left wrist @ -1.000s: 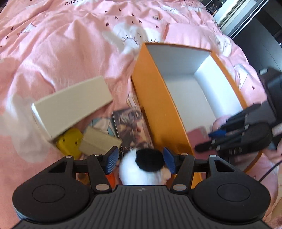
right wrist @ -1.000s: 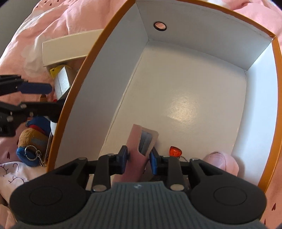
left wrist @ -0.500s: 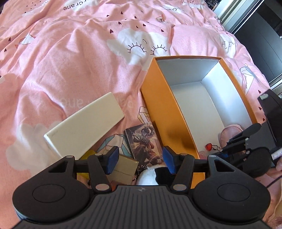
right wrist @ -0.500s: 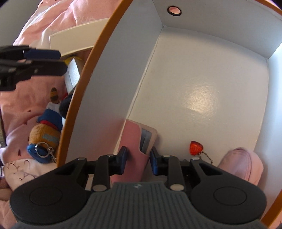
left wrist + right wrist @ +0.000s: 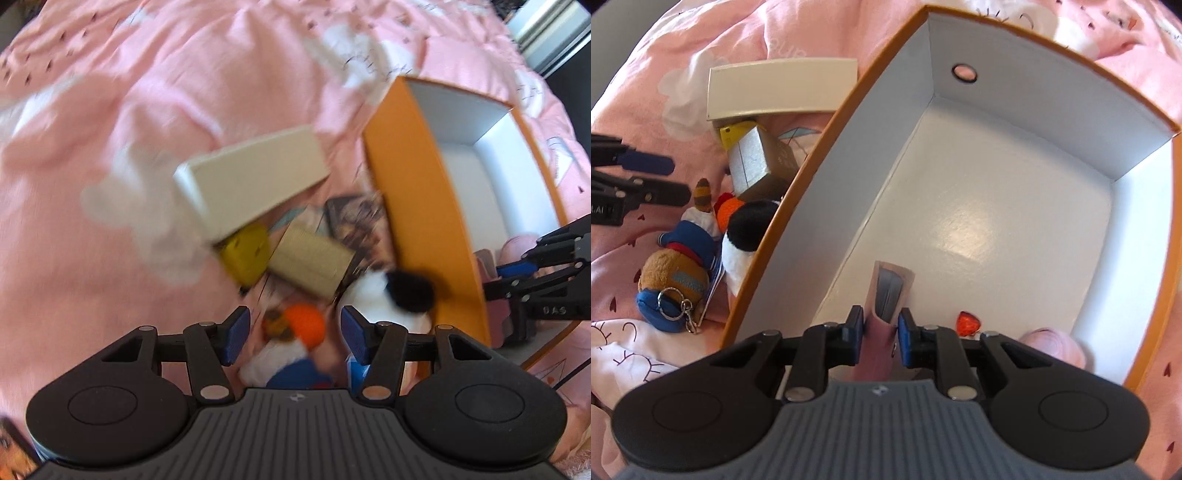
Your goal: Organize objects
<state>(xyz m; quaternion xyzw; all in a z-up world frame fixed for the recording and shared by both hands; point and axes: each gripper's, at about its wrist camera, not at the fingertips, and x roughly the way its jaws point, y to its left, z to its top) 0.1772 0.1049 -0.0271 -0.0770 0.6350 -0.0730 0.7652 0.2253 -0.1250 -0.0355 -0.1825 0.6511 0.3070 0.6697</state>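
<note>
Since a second ago, the left tongs are sitting over the toy pile again instead of looking up the bed, and the right tongs have been squeezing tighter on the pink card holder.

The orange box is lying on the pink bed cover. Its tall orange wall is standing between the toys and the white inside. Most of the white floor of the box is bare. A red charm and a soft pink thing are lying at the near end of the box, beside the right tongs. The far wall has a small round hole.

The right tongs are pointing down into the box and pinching the pink card holder. It is standing on its edge close to the left inside wall.

The left tongs are wide apart and holding nothing. They are hanging over the toys outside the box. An orange and blue plush toy is showing right between the blue pads. A black and white plush is touching the box's outer wall, just past the right pad. Farther off, a tan box, a yellow thing and a white box are crowding together. A picture card is lying flat by the orange wall. The left view is blurry.
</note>
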